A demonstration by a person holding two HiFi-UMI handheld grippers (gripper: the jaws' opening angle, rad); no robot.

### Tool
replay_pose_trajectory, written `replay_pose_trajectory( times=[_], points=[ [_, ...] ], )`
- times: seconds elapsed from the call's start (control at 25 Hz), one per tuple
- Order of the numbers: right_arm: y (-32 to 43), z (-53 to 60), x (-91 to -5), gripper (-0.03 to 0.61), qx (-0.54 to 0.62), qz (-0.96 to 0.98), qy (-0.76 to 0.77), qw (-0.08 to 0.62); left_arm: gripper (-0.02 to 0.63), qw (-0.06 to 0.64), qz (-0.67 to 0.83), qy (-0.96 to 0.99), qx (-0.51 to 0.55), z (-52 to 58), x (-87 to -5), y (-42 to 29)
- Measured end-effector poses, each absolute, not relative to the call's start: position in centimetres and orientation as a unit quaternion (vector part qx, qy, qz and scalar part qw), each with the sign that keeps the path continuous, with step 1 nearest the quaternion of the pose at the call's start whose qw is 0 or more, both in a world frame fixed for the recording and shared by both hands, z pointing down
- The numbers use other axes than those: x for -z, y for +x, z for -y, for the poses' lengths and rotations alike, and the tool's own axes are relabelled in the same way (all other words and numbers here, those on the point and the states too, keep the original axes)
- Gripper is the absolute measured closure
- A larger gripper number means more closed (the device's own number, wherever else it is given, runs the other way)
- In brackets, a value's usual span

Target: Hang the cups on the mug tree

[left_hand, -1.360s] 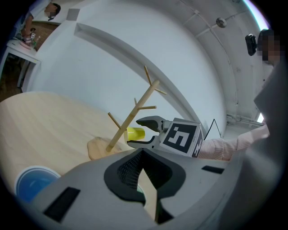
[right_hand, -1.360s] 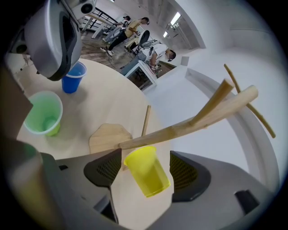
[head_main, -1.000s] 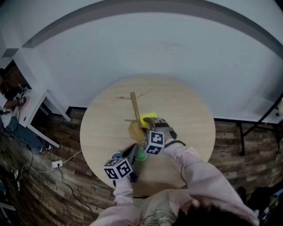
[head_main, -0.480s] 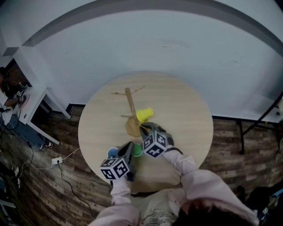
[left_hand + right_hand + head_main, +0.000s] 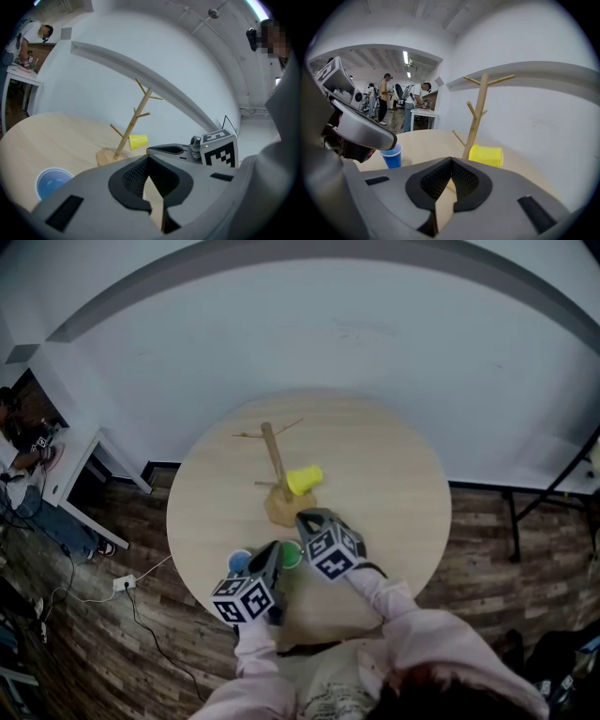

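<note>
The yellow plastic cup is hanging sideways on a low peg of the wooden mug tree on the round pale surface. It is lying ahead of the right gripper, clear of its jaws, which have just been closing on nothing. The left gripper is also keeping its jaws together, empty.

A yellow cup hung sideways low on the wooden mug tree, ahead of the right jaws. A blue cup stood upright left of the left jaws, a green cup just right of them.
</note>
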State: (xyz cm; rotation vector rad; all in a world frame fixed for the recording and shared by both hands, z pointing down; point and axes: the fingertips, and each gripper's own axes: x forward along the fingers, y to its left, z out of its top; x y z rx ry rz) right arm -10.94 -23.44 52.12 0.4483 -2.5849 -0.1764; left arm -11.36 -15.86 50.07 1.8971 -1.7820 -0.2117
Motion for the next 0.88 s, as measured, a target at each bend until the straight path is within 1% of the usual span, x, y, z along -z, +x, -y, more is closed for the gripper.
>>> replay_pose_trajectory(
  times=[0.44, 0.88],
  points=[
    [-10.2, 21.2, -52.6, 0.594, -0.003, 0.951, 0.197, 0.239, 0.609, 0.257, 0.639, 0.723, 0.056, 14.6, -49.5, -11.8],
    [-9.9, 17.2, -52.5, 0.594, -0.024, 0.945, 0.231, 0.229, 0.609, 0.263, 0.616, 0.741, 0.044, 10.9, -50.1, -12.0]
  ],
)
